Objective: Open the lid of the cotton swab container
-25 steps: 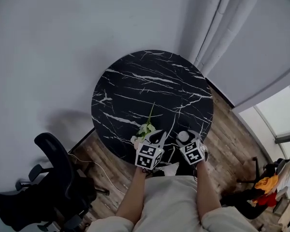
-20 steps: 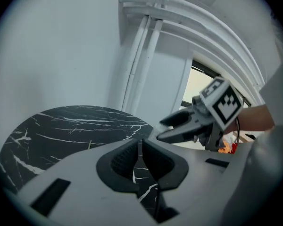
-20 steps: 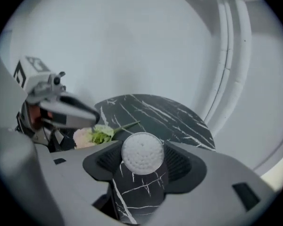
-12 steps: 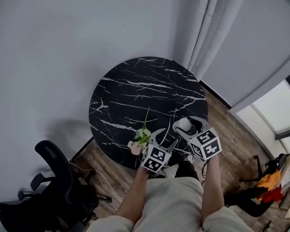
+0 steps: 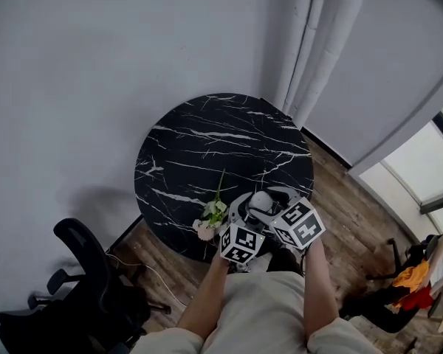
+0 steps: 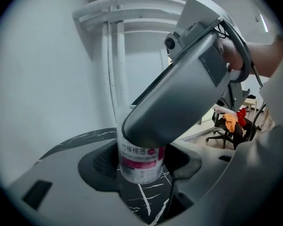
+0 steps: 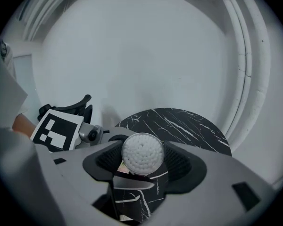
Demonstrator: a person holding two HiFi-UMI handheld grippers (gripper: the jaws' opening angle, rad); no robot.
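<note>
Presumably the cotton swab container (image 6: 141,161) is light, slick plastic; it stands between our opening left tongs (image 6: 142,167); right tongs (image 7: 142,157) clasp its top; we squeeze gently.

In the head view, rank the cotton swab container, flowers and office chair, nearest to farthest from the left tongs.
1. cotton swab container: between the left tongs, which are opening.
2. flowers: on the table, just left.
3. office chair: on the floor, far left.
</note>
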